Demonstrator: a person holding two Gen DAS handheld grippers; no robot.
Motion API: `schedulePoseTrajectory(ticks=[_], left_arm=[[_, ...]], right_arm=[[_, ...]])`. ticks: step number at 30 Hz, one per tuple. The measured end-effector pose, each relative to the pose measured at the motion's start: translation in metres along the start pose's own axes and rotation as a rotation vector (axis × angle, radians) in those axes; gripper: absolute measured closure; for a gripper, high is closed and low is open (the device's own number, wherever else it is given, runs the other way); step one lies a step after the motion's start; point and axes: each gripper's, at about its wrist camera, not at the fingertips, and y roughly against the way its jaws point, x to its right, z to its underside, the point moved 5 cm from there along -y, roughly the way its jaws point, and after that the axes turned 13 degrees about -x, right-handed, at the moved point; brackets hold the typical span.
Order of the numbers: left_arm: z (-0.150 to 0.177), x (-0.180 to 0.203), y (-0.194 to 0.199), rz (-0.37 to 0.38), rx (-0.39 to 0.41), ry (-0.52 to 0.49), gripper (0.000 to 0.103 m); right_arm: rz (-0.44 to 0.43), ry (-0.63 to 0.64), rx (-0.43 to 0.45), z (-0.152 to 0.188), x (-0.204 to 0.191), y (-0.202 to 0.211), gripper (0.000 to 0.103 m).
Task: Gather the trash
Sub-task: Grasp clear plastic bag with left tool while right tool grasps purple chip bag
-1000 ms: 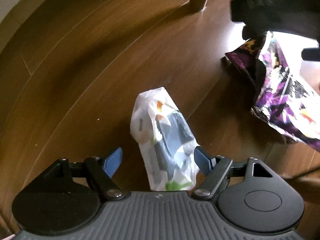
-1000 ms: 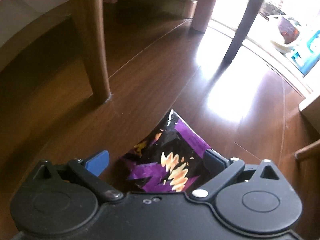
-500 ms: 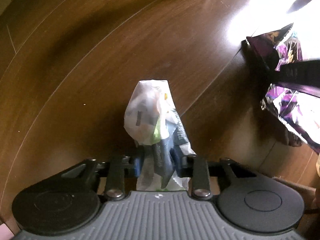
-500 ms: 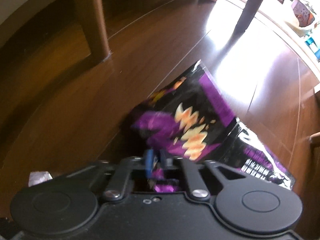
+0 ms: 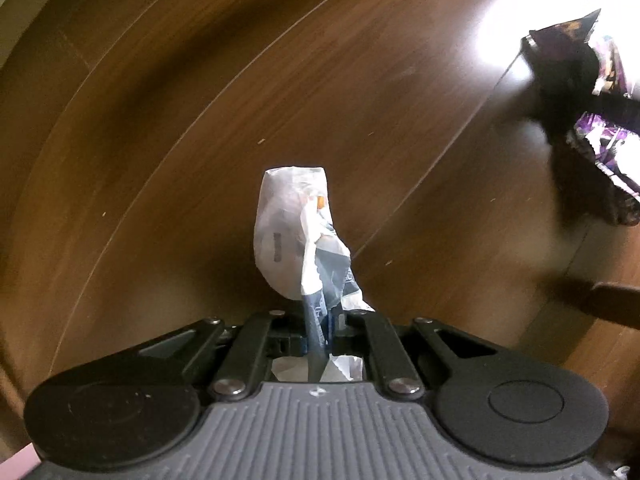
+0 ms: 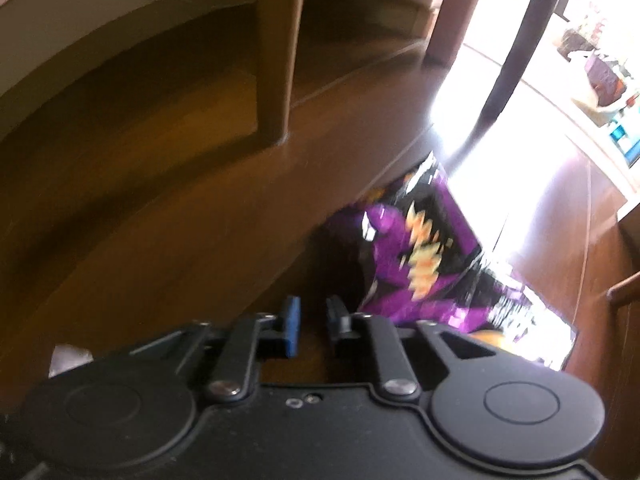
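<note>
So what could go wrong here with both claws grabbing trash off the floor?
1. The right claw has just been opening with nothing between its pads; the crinkled purple foil snack bag sits beside it, apparently dropped.
2. The left claw pinches only a thin fold of the white plastic wrapper, which might slip.

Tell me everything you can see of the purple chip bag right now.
The chip bag is crinkly, glossy foil, purple and black with orange-yellow flame shapes. It lies crumpled on the wood floor, partly in sun glare. The right gripper has just been opening; its jaws stand apart beside the bag, with nothing between them.
</note>
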Motion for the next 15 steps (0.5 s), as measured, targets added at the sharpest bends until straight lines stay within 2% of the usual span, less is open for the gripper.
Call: schedulePoseTrajectory(ticks=[1,3,4,10,15], left_arm=[[-0.001,-0.002,-0.001,-0.004,-0.003,0.008,0.095],[-0.006,-0.005,-0.004,-0.004,-0.011,0.022,0.095],[-0.008,-0.003,-0.002,-0.004,-0.012,0.028,0.095],[-0.021,0.005,0.004,0.029,0.018,0.059,0.095],[-0.019,0.009,0.001,0.058,0.011,0.090,0.096]], right_arm=[[0.003,-0.027,0.008,-0.010,0.003,0.001,0.066],[0.022,-0.087,0.021,-0.031,0.010,0.002,0.017],[0.034,-0.113,0.035,-0.042,0.014,0.003,0.011],[0.144,-0.245,0.008,-0.103,0.039,-0.017,0.000],[0.169,-0.287,-0.077,-0.105,0.054,-0.050,0.000]])
